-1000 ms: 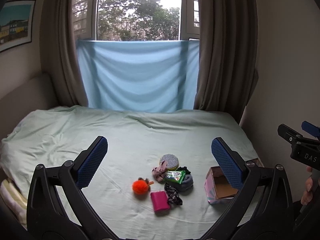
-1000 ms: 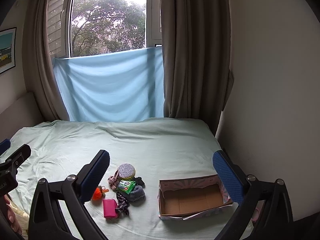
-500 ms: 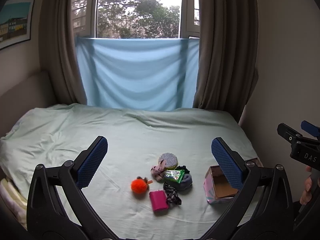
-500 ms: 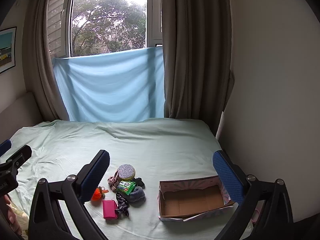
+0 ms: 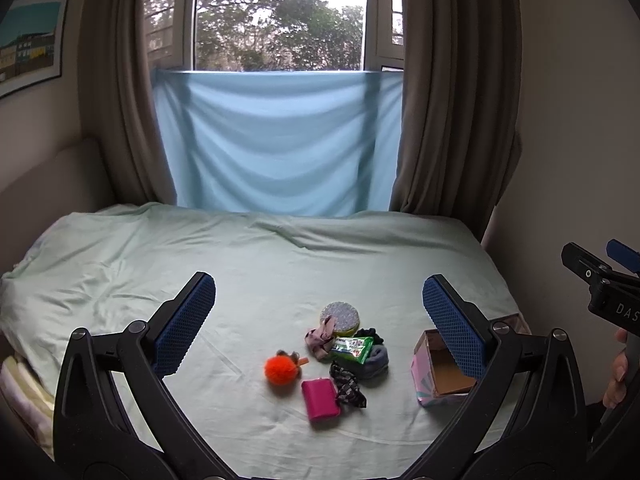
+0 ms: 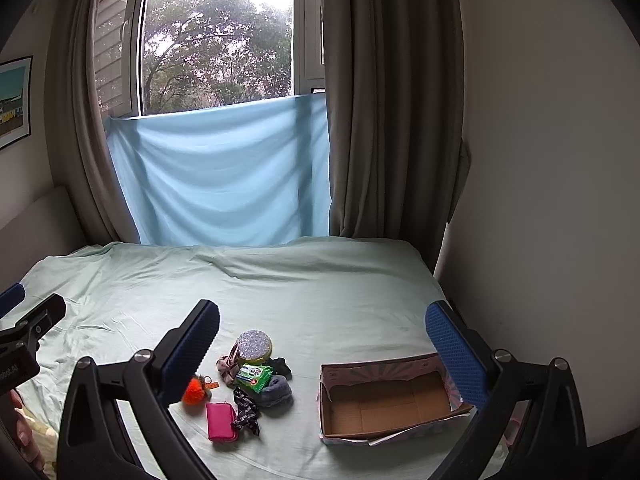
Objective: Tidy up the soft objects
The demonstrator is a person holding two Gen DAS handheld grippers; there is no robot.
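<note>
A small pile lies on the pale green bed sheet (image 5: 200,264): an orange pom-pom (image 5: 281,369) (image 6: 195,390), a magenta pouch (image 5: 320,399) (image 6: 221,421), a patterned dark scrunchie (image 5: 347,385) (image 6: 245,410), a green packet (image 5: 352,349) (image 6: 253,375) on a grey-blue soft item (image 5: 374,362) (image 6: 274,394), a pink scrunchie (image 5: 320,338) (image 6: 227,362) and a round glittery sponge (image 5: 340,316) (image 6: 253,344). An open cardboard box (image 5: 436,372) (image 6: 386,398) sits to their right, with nothing inside. My left gripper (image 5: 320,320) and right gripper (image 6: 322,350) both hover open well short of the pile, holding nothing.
Brown curtains (image 6: 384,120) and a blue cloth (image 5: 276,140) hang across the window behind the bed. A wall (image 6: 540,160) runs close along the bed's right side. A framed picture (image 5: 30,42) hangs at left. The bed's far half is bare sheet.
The left wrist view has tilted slightly, so the pile sits a touch higher in frame. The right gripper has barely moved. Both stay open.
</note>
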